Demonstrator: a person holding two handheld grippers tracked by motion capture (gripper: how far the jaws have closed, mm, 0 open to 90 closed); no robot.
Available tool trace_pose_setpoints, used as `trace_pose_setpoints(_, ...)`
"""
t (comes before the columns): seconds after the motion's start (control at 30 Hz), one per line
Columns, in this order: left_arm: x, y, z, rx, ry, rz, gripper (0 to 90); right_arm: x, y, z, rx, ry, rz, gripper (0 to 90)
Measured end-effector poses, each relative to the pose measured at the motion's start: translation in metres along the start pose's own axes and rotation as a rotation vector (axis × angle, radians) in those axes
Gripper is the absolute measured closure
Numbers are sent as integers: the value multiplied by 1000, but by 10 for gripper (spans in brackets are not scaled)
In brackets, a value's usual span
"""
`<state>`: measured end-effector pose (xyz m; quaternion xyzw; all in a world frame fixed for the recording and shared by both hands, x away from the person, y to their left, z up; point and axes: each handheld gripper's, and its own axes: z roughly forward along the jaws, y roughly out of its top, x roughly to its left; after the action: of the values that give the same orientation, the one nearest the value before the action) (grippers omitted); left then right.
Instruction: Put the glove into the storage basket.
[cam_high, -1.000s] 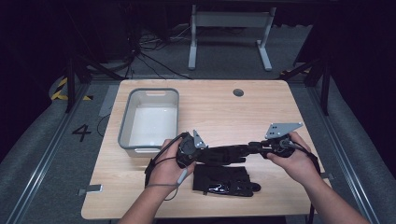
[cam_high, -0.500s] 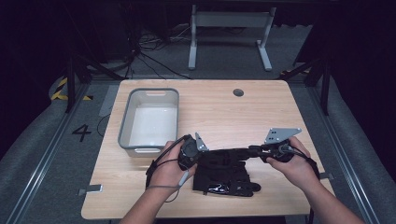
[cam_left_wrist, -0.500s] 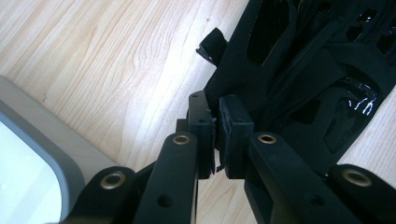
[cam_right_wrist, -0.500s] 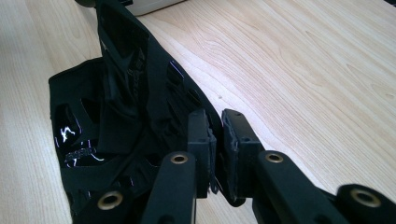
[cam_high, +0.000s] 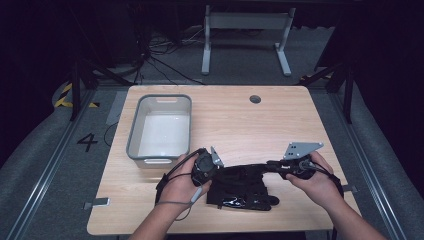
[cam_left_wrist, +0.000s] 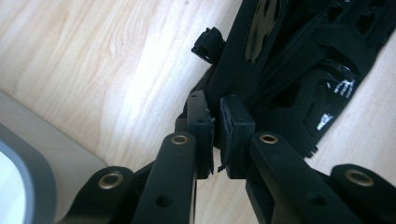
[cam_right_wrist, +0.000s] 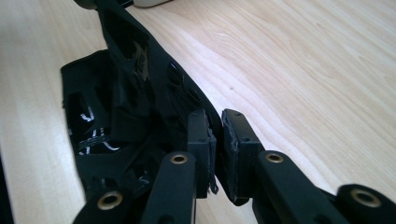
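Note:
A black garment with glossy patches (cam_high: 241, 192) lies near the table's front edge, between my two hands. Its upper edge is stretched low over the rest, from my left gripper (cam_high: 216, 169) to my right gripper (cam_high: 274, 166). In the left gripper view the left gripper (cam_left_wrist: 215, 135) is shut on a thin fold of the garment (cam_left_wrist: 289, 70). In the right gripper view the right gripper (cam_right_wrist: 215, 140) is shut on the garment's edge (cam_right_wrist: 130, 93) in the same way. Both hands hold the grippers just above the wooden table (cam_high: 235, 120).
A grey plastic tub (cam_high: 131, 136), with nothing in it, stands at the left of the table, just behind my left hand; its corner (cam_left_wrist: 32, 154) shows in the left gripper view. A round cable hole (cam_high: 255, 99) sits near the far edge.
Both grippers have come down and toward the front edge, bringing the stretched garment edge lower over the part that lies on the table. Both stay shut on it.

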<state>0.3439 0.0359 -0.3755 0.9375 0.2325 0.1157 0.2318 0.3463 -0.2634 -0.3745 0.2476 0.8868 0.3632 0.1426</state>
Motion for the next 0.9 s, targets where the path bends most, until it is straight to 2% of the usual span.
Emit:
trace_pose_setpoints(0.03,0,0,0,0,0,0,833,0,0,0,0,0,0,814)
trace_pose_setpoints(0.1,-2,-2,0,30,-41,3,832,6,-3,-3,4,19,2,813)
trace_pose_setpoints(0.2,-3,-3,0,45,-60,9,826,12,-7,-4,12,34,1,813)
trace_pose_setpoints(0.23,-5,-4,1,75,-77,-1,824,19,-11,-6,18,49,-1,812)
trace_pose_setpoints(0.33,-9,-6,3,113,-108,8,819,25,-16,-6,27,66,2,811)
trace_pose_setpoints(0.4,-10,-6,3,121,-118,7,814,28,-19,-6,28,74,6,811)
trace_pose_setpoints(0.43,-12,-8,5,142,-147,9,802,31,-24,-5,42,94,12,810)
trace_pose_setpoints(0.47,-13,-8,5,150,-151,17,790,32,-26,-5,48,101,14,809)
trace_pose_setpoints(0.6,-15,-10,4,152,-155,16,707,39,-33,-2,74,126,16,801)
trace_pose_setpoints(0.63,-16,-11,4,159,-175,17,707,39,-33,-2,74,126,16,801)
trace_pose_setpoints(0.67,-16,-14,2,158,-222,5,659,41,-37,-1,98,155,25,784)
trace_pose_setpoints(0.7,-16,-14,2,158,-222,5,658,42,-37,-1,105,160,27,772)
trace_pose_setpoints(0.73,-15,-17,-1,141,-278,-9,653,43,-39,-1,117,175,28,752)
trace_pose_setpoints(0.77,-13,-18,-3,127,-293,-16,646,45,-40,-2,123,184,35,741)
trace_pose_setpoints(0.8,-13,-18,-3,127,-293,-16,641,45,-40,-2,123,184,35,741)
trace_pose_setpoints(0.83,-12,-19,-5,114,-295,-25,642,47,-42,-4,120,204,43,702)
trace_pose_setpoints(0.9,-11,-19,-6,107,-296,-35,652,47,-42,-5,120,207,44,700)
